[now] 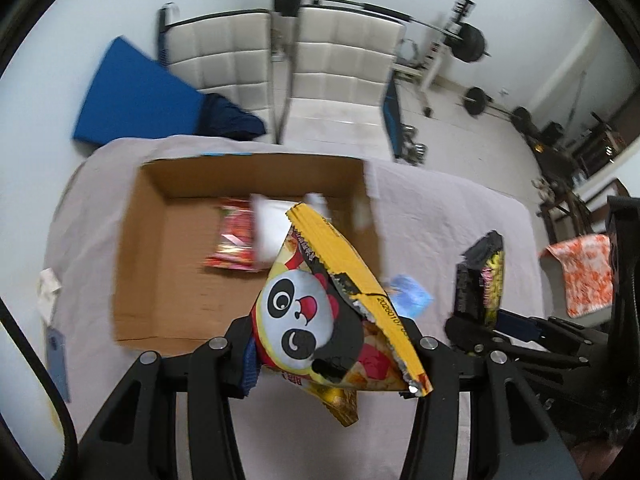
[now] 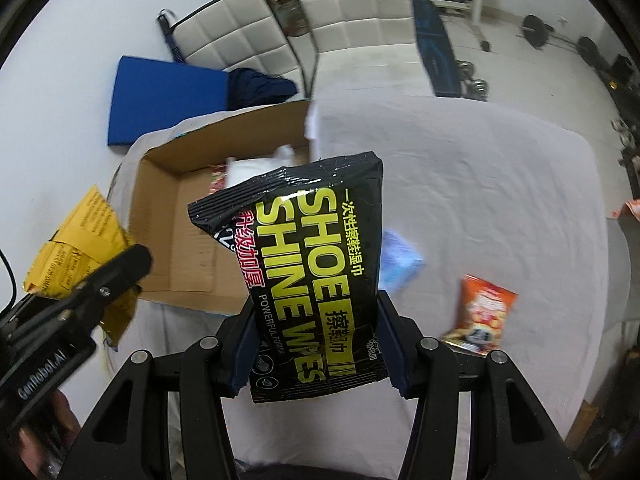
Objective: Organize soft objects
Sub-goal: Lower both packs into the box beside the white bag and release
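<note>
My left gripper (image 1: 328, 344) is shut on a yellow panda snack bag (image 1: 320, 304) and holds it above the near edge of the open cardboard box (image 1: 132, 248). The box holds a red packet (image 1: 234, 236) and a white pack (image 1: 268, 228). My right gripper (image 2: 320, 340) is shut on a black shoe shine wipes pack (image 2: 312, 264), held upright above the table to the right of the box (image 2: 160, 216). The right gripper with the wipes pack also shows in the left wrist view (image 1: 480, 280). The left gripper with the yellow bag shows in the right wrist view (image 2: 76, 240).
The table is covered by a pale cloth (image 2: 480, 184). A small blue pack (image 2: 398, 260) and an orange snack bag (image 2: 484, 308) lie on it to the right. White chairs (image 1: 336, 60) and weights (image 1: 468, 42) stand behind the table. A blue mat (image 1: 132, 92) leans at back left.
</note>
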The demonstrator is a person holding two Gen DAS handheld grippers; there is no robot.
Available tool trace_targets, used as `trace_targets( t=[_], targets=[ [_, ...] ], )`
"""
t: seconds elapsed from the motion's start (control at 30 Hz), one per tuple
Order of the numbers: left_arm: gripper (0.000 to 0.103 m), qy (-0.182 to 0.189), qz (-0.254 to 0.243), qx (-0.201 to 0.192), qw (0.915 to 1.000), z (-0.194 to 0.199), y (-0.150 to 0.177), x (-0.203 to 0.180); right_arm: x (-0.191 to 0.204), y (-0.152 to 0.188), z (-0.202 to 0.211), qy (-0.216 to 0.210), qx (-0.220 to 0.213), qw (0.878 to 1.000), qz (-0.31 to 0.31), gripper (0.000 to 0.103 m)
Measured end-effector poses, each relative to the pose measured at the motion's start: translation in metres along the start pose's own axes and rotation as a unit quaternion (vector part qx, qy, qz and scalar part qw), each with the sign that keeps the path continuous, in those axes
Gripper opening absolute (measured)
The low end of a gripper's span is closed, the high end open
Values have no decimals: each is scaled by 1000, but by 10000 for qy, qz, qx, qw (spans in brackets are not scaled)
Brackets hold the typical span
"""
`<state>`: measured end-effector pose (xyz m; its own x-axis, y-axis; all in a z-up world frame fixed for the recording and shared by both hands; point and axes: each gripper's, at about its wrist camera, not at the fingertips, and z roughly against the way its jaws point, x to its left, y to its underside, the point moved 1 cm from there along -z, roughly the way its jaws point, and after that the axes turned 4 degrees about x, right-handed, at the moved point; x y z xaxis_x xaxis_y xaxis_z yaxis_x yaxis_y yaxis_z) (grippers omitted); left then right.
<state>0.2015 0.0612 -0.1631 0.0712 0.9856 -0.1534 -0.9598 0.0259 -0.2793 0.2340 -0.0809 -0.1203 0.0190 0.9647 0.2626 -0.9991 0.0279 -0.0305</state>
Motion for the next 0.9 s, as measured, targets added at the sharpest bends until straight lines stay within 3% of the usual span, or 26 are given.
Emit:
trace_targets(
  t=[0.17, 0.43, 0.63, 0.9],
  targets=[
    [47, -298, 251, 45, 9992, 2, -4, 62, 41, -12, -31, -62, 222, 9997, 119, 56],
    [47, -363, 765, 554, 9949, -44, -26, 141, 73, -34, -115, 158, 828, 9964, 34, 56],
    [47, -298, 951, 976, 9902, -89, -43, 176, 75, -49, -158, 478, 1059, 9932, 11, 56],
    [47, -242, 873, 1467, 9850, -152, -72, 188, 79, -58, -203, 719, 1335, 9884, -58, 56]
  ],
)
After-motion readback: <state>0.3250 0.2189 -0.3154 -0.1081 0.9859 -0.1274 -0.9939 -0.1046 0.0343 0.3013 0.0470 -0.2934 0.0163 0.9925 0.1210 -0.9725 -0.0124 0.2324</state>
